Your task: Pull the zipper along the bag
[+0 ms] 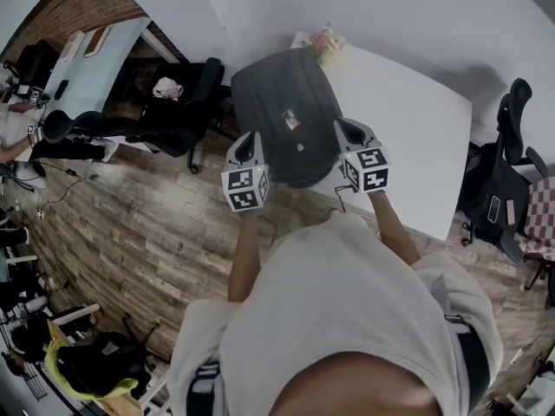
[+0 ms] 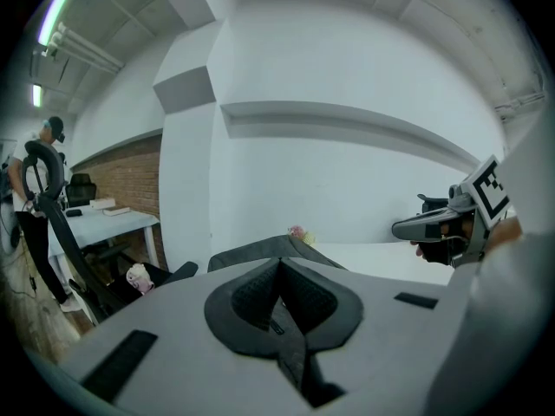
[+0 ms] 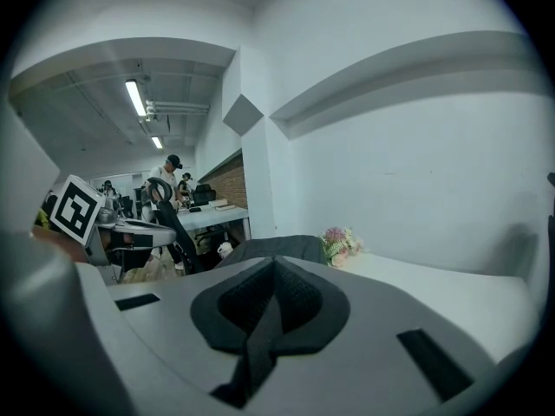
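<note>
The left gripper (image 1: 249, 142) is being held in the person's left hand, over the wooden plank floor (image 1: 147, 224) just off the table's corner. Its jaws are being kept pressed together, with nothing being gripped between them; this is being shown plainly in the left gripper view (image 2: 279, 271).

A dark grey, flat-lying fabric bag (image 1: 282, 120) is being carried by the near corner of the white table (image 1: 416, 120). It is being flanked by the two grippers, their tips lying at its near left and near right edges. Whether it is being touched by either cannot be told. In both gripper views the bag (image 2: 251, 251) is being seen just beyond the closed jaws, not between them. Its zipper is not being made out.

The right gripper (image 1: 349, 131) is being held level with the left one, its jaws (image 3: 273, 276) likewise closed on nothing.

A small bunch of pale pink flowers (image 1: 323, 40) is being displayed on the table behind the bag.
</note>
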Available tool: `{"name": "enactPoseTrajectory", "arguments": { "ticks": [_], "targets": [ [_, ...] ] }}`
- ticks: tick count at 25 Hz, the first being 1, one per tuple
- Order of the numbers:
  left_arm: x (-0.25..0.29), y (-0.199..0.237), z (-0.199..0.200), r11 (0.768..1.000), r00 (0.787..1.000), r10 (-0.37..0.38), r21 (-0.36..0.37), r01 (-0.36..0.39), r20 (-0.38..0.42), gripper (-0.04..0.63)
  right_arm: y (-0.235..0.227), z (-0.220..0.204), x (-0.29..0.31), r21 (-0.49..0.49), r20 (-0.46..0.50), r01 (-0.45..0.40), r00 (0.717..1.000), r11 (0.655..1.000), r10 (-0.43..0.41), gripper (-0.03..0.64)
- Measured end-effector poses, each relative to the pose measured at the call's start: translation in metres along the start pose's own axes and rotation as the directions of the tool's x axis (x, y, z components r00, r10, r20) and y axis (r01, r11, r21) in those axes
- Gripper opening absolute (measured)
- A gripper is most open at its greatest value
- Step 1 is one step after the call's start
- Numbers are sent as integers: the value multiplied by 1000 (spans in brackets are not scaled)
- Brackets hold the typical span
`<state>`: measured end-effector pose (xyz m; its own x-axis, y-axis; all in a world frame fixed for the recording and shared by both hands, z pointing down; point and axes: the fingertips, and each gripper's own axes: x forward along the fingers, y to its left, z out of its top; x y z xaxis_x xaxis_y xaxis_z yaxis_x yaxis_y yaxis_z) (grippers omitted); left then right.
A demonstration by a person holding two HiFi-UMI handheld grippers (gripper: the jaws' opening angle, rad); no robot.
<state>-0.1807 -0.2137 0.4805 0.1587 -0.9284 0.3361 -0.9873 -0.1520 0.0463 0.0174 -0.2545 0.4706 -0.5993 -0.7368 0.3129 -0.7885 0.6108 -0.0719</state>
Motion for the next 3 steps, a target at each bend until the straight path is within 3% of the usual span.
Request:
{"name": "enactPoseTrajectory", "arguments": {
  "ticks": [3],
  "targets": [
    [-2, -1, -1, 1000, 1000, -1, -1, 1, -3, 26, 2, -1, -1, 0, -4, -1, 1000, 1000, 1, 12]
  ]
}}
